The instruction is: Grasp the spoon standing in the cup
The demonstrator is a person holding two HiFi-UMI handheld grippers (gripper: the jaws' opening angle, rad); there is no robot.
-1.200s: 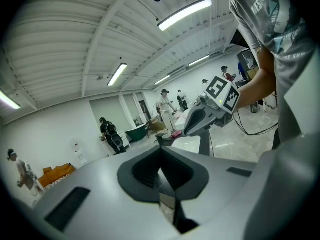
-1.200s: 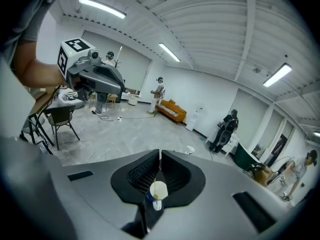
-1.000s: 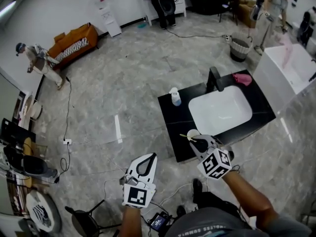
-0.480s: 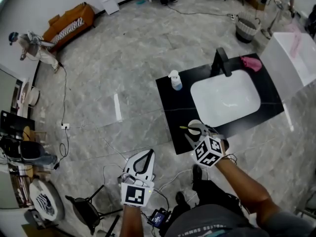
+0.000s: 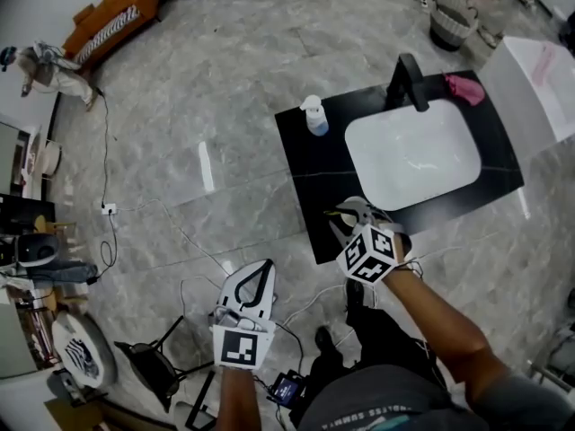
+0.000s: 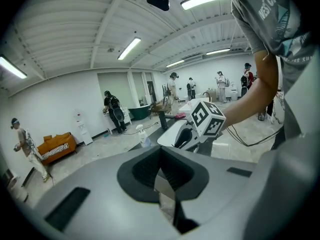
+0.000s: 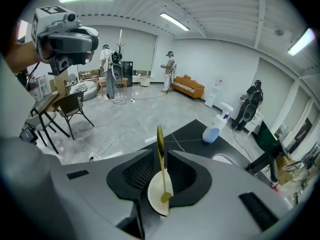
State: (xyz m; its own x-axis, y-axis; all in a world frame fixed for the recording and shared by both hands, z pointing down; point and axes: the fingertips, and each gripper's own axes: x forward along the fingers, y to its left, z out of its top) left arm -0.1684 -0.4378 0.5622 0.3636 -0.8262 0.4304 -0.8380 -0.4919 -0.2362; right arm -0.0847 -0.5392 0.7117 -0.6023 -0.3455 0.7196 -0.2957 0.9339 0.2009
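A white cup (image 7: pixel 159 196) stands near the front left corner of the black counter (image 5: pixel 310 173). A thin yellow spoon (image 7: pixel 159 134) stands upright in it. My right gripper (image 7: pixel 160 156) hangs over the cup with its jaws a narrow gap apart; the spoon rises between them, and I see no pad touching it. In the head view the right gripper (image 5: pixel 349 218) covers most of the cup. My left gripper (image 5: pixel 254 278) is held low over the floor, away from the counter, shut and empty (image 6: pixel 160 151).
The counter holds a white sink basin (image 5: pixel 413 155), a black faucet (image 5: pixel 409 83), a soap bottle (image 5: pixel 314 117) and a pink cloth (image 5: pixel 464 88). A black chair (image 5: pixel 157 371) and cables lie on the marble floor at the lower left. People stand far off.
My right gripper has moved forward from the counter's near edge over the cup, so the spoon now stands between its jaws. The left gripper stays low. The head view has shifted.
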